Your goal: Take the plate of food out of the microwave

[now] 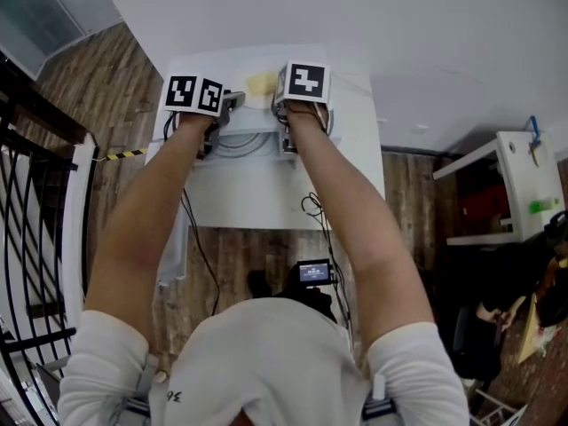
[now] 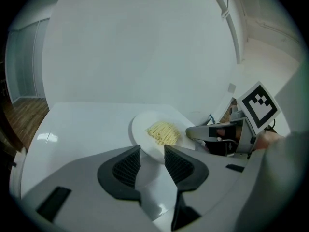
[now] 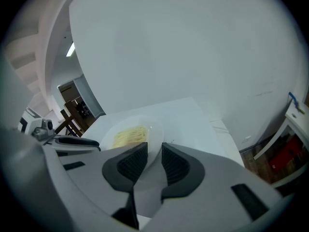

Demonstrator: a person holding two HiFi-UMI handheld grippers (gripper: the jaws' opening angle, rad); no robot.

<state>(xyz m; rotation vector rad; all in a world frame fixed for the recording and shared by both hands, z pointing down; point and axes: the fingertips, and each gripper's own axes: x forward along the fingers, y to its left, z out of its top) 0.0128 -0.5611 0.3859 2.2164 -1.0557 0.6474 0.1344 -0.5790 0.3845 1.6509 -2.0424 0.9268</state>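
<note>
Ribbed pads of the left gripper (image 2: 152,153) are held wide, those of the right gripper (image 3: 154,151) narrow, at opposite edges of a white plate (image 2: 141,132) of noodles (image 2: 163,132) set mid-frame on a white tabletop (image 2: 72,124), judged stiff, slippery, breakable, best pinched level by its rim.

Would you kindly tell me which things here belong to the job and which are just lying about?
Job: plate, noodles, left tool, right tool, white table.
Lying about: black railing, white shelf, small screen, wooden floor.
</note>
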